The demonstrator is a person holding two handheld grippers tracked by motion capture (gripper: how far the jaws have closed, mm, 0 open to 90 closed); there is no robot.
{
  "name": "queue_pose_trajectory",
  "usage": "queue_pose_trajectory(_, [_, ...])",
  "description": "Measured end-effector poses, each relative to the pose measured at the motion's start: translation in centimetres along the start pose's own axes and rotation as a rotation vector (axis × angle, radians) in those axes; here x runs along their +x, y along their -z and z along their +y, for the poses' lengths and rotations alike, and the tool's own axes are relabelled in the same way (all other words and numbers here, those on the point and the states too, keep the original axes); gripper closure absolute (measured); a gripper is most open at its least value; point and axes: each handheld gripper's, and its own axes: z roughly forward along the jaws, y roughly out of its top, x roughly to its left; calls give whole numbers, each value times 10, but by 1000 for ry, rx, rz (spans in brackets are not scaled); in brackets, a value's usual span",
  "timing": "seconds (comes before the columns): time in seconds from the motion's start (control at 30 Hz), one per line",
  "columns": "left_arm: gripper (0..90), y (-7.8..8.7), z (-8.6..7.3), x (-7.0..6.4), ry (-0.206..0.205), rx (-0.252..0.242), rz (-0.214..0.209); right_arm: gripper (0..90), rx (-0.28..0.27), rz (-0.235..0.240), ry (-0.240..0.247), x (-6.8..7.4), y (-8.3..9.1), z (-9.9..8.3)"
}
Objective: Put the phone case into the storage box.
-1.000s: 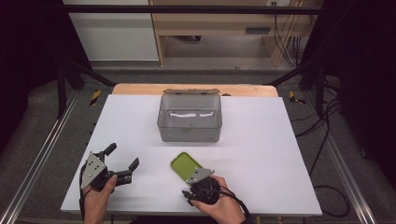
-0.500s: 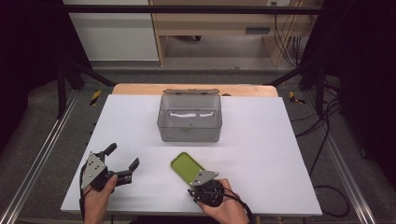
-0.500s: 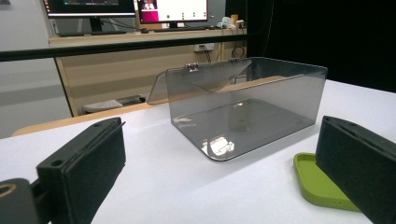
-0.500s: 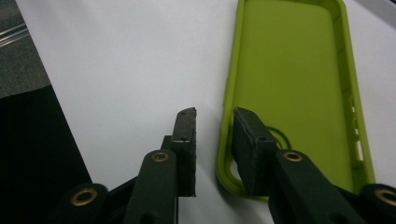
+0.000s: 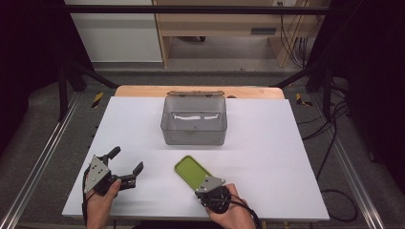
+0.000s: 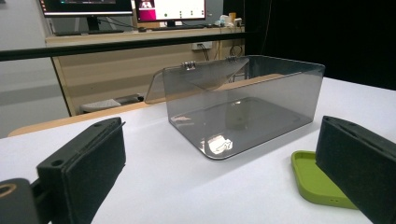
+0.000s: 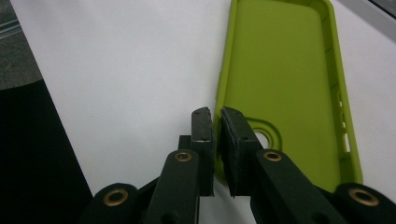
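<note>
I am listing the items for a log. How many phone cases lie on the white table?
1. The green phone case lies near the front of the table, before the clear box, at the right gripper.

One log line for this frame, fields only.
left gripper: open, idle | right gripper: shut on green phone case edge | clear box: lid open

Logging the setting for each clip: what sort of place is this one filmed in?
Likely a lab or office data-collection station: a white table inside a black frame, monitors on a desk behind, and loose cables on the grey floor.
</note>
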Motion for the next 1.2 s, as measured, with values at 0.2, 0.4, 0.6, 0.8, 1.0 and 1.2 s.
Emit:
queue_pose_trajectory(0.2, [15,0,0,0,0,-1,0,845,-4,6,-4,-1,0,0])
queue_pose_trajectory(0.4, [15,0,0,0,-1,-2,-1,866,-1,50,-51,-6,0,0])
queue_pose_trajectory(0.6, [18,0,1,-1,1,-5,-4,878,11,81,-51,-14,2,6])
queue_pose_trajectory(0.8, [19,-1,3,-9,-35,6,-22,878,10,124,-47,-26,16,25])
queue_pose_trajectory(1.0, [24,-5,5,-26,-113,36,-63,878,35,164,-8,-40,32,54])
queue_pose_trajectory(1.2, [45,-8,11,-45,-201,38,-78,878,64,181,13,-51,41,82])
